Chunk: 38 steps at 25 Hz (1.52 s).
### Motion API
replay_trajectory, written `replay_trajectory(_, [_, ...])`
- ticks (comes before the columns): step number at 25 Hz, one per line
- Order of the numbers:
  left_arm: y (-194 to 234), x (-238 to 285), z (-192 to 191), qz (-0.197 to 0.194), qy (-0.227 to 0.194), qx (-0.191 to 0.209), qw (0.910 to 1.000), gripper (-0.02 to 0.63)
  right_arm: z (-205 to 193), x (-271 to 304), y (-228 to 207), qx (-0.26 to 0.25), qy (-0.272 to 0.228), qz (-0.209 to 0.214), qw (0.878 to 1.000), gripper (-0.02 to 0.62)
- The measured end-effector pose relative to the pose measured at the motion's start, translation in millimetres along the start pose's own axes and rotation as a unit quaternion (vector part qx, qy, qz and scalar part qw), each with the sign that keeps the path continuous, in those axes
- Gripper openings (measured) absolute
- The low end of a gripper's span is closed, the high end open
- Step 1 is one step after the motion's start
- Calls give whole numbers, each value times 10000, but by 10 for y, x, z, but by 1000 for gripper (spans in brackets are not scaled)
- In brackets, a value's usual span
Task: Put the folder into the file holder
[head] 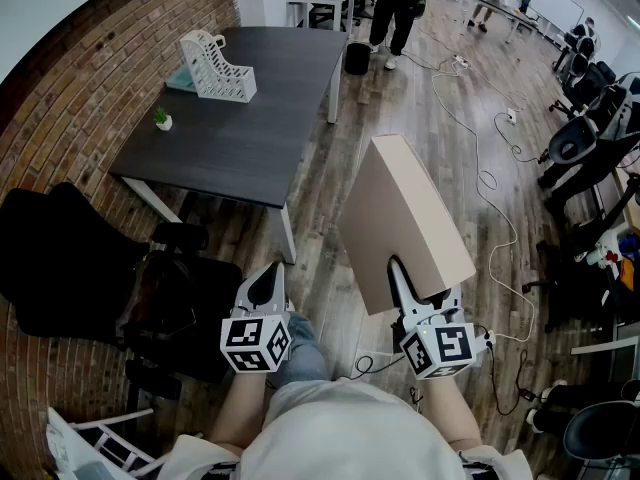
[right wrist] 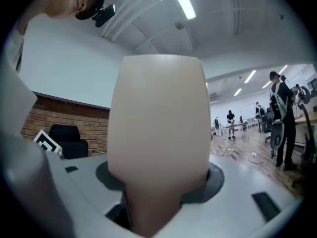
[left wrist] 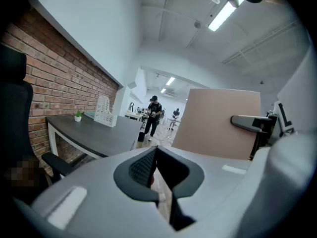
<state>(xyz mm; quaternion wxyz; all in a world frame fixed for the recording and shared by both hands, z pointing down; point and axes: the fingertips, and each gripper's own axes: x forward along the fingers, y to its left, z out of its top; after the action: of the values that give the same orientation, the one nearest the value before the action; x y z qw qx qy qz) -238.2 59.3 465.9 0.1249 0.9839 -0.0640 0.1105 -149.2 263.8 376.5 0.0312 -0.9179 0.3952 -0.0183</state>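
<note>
A thick tan folder (head: pixel 405 220) stands up out of my right gripper (head: pixel 405 280), which is shut on its lower edge; in the right gripper view the folder (right wrist: pixel 158 138) fills the middle and hides the jaws. My left gripper (head: pixel 268 286) is shut with nothing in it, its jaws pressed together (left wrist: pixel 154 170); from there the folder (left wrist: pixel 218 123) shows to the right. The white mesh file holder (head: pixel 217 66) stands far off on the dark table (head: pixel 250 128), near the brick wall, also seen small in the left gripper view (left wrist: pixel 105 112).
A small potted plant (head: pixel 162 119) sits at the table's left edge. A black office chair (head: pixel 90 268) stands by the wall at my left. Cables (head: pixel 490 178) run over the wooden floor, with more chairs (head: pixel 585 148) at the right and people (head: pixel 400 3) at the far end.
</note>
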Motion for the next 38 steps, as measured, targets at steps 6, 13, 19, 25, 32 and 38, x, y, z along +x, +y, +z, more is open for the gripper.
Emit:
replay_trajectory(6, [-648, -543, -143, -115, 67, 144, 9998, 9, 11, -767, -24, -58, 56, 24, 10000, 264])
replay_trajectory(13, [-831, -875, -124, -88, -9, 254, 9996, 9, 72, -1047, 95, -56, -24, 243, 9997, 264])
replay_trajectory(19, [-877, -985, -138, -69, -79, 194, 9998, 11, 79, -1189, 57, -52, -58, 203, 9998, 265])
replay_trajectory(25, [-978, -1008, -111, -283, -149, 122, 9994, 129, 56, -1288, -49, 130, -44, 101, 9999, 267])
replay_trajectory(32, [-1028, -965, -41, -363, -280, 73, 9989, 233, 36, -1268, -126, 99, 46, 95, 9999, 271])
replay_trajectory(38, [-999, -808, -29, -323, -294, 49, 9990, 304, 48, -1169, -229, 108, 21, 59, 9999, 272])
